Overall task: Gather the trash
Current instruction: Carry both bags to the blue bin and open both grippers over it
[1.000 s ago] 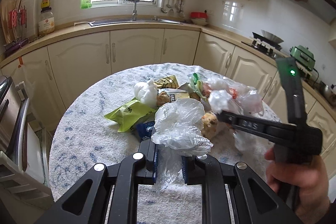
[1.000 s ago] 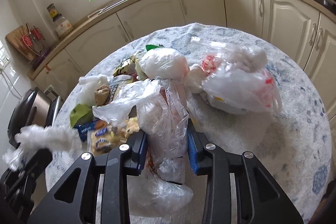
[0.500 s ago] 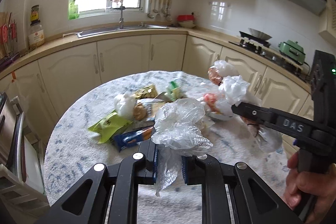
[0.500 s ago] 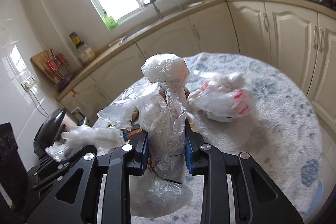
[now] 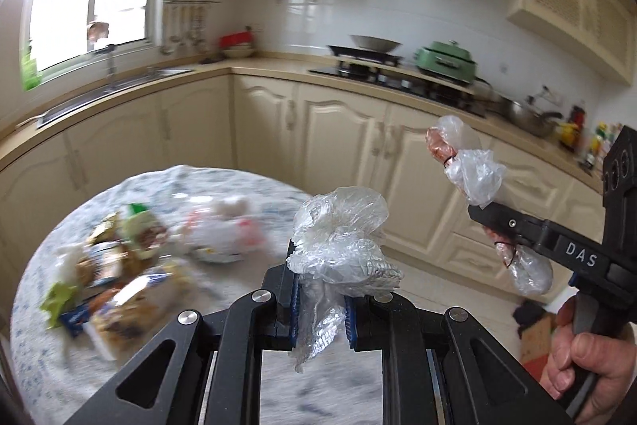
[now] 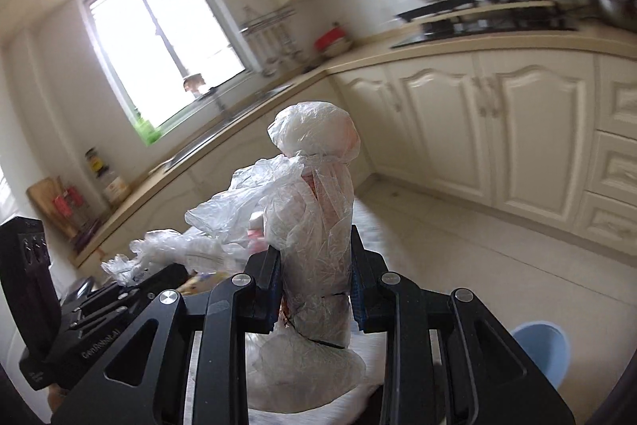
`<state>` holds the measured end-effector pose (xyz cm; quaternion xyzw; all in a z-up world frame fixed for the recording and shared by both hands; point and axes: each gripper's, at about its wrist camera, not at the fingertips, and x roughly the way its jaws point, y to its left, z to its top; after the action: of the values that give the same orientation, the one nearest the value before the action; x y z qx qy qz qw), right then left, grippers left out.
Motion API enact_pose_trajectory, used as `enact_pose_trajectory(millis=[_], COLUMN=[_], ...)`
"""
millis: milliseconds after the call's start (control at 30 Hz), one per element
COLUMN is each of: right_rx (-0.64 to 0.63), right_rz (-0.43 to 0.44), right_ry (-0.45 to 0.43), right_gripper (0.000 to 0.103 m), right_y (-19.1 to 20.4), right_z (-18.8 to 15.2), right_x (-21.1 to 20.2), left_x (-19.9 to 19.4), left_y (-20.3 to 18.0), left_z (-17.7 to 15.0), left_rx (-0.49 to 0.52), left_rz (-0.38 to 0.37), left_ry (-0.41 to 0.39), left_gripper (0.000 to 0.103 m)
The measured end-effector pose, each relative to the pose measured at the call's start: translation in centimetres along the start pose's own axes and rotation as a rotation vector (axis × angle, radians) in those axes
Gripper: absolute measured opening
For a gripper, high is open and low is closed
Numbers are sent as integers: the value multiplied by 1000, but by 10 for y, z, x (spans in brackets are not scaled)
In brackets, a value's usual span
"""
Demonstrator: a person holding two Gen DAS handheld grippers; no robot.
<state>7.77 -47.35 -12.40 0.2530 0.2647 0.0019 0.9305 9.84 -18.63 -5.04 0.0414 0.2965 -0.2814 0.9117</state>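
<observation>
My left gripper [image 5: 320, 305] is shut on a crumpled clear plastic bag [image 5: 338, 245], held above the near edge of the round table [image 5: 239, 182]. To its right, my right gripper [image 5: 487, 220] is gripped by a hand [image 5: 585, 357]. In its own view the right gripper [image 6: 314, 289] is shut on a tall bundle of pinkish scraps wrapped in clear plastic [image 6: 314, 218], held upright in the air over the floor. The left gripper [image 6: 171, 273] shows at the lower left there, with its crumpled bag [image 6: 167, 249]. Loose wrappers and snack packets [image 5: 111, 273] and a white bag with red print [image 5: 227, 234] lie on the table.
A light blue bin [image 6: 541, 353] stands on the floor at the lower right of the right wrist view. Cream cabinets [image 5: 342, 146] line the walls, with a stove and a green pot [image 5: 446, 60] on the counter. A cardboard box [image 5: 535, 333] sits on the floor.
Both grippers have swung right and risen away from the table with their plastic bundles still held. The table trash has slid to the left of view, and the blue bin has appeared.
</observation>
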Motion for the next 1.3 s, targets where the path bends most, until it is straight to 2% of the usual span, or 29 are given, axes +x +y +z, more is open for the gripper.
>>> enact_pose_trajectory(millis=[167, 367, 633, 767, 867, 933, 967, 1000, 1033, 1067, 1100, 1133, 1167, 1200, 1233, 1300], right_rx=[120, 290, 486, 540, 563, 583, 588, 595, 604, 614, 624, 633, 635, 635, 639, 652], right_rz=[-157, -304, -382, -406, -415, -426, -437, -446, -452, -458, -464, -473, -482, -495, -503, -512], right_ry=[-13, 37, 165, 214, 241, 252, 261, 273, 279, 278, 272, 264, 259, 256, 254, 237], right_gripper=[28, 28, 28, 28, 28, 30, 31, 32, 38, 42, 57, 73, 78, 83, 93, 103], right_y=[-90, -194, -299, -331, -345, -357, -361, -366, -369, -372, -374, -376, -376, -375, -374, -371], right_z=[-12, -45, -112, -132, -144, -149, -152, -155, -158, -161, -162, -163, -164, -164, -164, -164], right_x=[-32, -44, -17, 0, 6, 12, 14, 16, 17, 16, 15, 13, 12, 10, 8, 4], left_x=[49, 138, 281, 350, 382, 398, 403, 408, 414, 418, 418, 414, 415, 413, 414, 410], left_y=[-66, -139, -196, -211, -223, -230, -234, -235, -239, -239, -239, -241, -239, -239, -238, -238], left_z=[8, -8, -42, -45, -53, -55, -57, -57, -56, -54, -51, -51, -48, -47, -42, -35], left_rx=[77, 150, 215, 248, 243, 248, 251, 255, 260, 261, 263, 268, 278, 285, 290, 290], left_rz=[-130, -254, -308, -308, -304, -292, -277, -261, -235, -209, -193, -183, -166, -152, -143, -129], left_ry=[64, 238, 527, 624, 688, 711, 722, 733, 737, 725, 698, 686, 681, 676, 664, 642], left_gripper=[13, 13, 13, 14, 16, 20, 28, 47, 59, 76, 83, 86, 91, 92, 92, 93])
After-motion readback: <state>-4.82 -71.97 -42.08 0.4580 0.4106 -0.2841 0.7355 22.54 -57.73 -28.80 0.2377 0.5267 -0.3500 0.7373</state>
